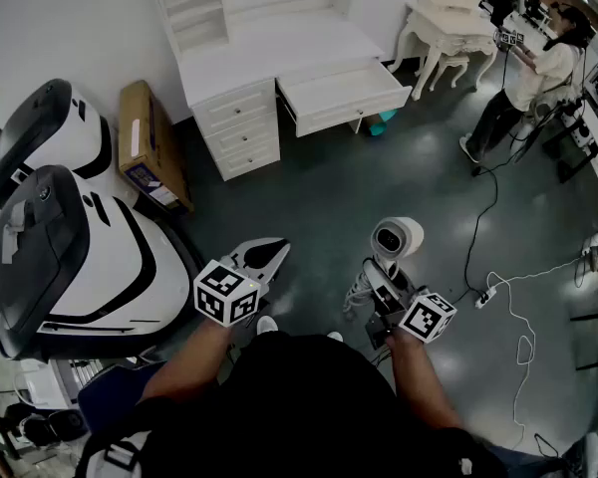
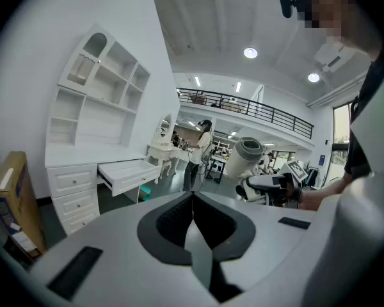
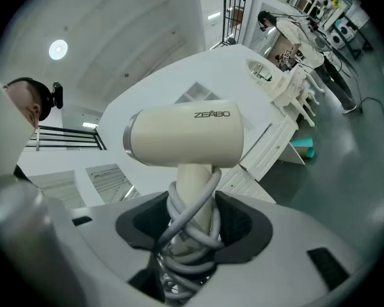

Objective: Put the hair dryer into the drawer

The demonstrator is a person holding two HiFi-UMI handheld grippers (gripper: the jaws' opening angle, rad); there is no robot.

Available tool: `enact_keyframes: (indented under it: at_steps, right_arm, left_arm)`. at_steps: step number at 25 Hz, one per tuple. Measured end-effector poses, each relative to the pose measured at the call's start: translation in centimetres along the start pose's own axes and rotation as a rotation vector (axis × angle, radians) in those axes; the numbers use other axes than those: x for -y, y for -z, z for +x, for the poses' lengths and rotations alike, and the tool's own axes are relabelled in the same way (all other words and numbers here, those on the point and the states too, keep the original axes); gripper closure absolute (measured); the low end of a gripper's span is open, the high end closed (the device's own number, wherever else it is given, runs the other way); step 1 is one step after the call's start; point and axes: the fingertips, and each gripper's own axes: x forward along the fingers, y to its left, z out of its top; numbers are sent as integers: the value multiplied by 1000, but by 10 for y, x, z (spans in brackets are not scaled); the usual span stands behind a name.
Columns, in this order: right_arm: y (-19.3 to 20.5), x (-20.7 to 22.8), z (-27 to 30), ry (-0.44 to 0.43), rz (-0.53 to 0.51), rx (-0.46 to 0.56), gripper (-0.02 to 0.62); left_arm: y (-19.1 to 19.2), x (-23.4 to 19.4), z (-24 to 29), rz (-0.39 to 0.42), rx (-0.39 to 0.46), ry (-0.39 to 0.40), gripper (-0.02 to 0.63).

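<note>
Between right gripper (image 3: 192,226) jaws you're clamping the hair dryer (image 3: 185,136) handle; left gripper (image 2: 193,200) is idling shut, empty; cord (image 3: 209,185) may snag drawer (image 1: 351,110).

Hidden within right hand-held gripper (image 3: 192,230): hair dryer (image 3: 185,136) handle base, cord (image 3: 210,185) end; cardboard box (image 2: 9,194) cropped.

Brand txt "ZEABO", grey caps, on side of hair dryer (image 3: 179,139)

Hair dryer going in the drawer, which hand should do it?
The right. The right gripper clamps the hair dryer by its cord-wrapped handle, and the drawer stands open ahead. The left gripper is shut and empty.
</note>
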Motion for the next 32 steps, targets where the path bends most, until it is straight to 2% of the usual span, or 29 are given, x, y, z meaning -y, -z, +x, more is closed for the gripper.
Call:
enact_keyframes:
  at_steps: [14, 22, 32]
  right_arm:
    - [-3, -1, 8, 10, -20, 8, 367]
    - [1, -12, 12, -26, -2, 39, 365]
    - [16, -19, 28, -5, 31, 43, 365]
  left_arm:
    - [-7, -7, 0, -7, 7, 1, 595]
    - [-1, -9, -6, -7, 1, 17, 595]
    - [3, -28, -16, 10, -15, 51, 595]
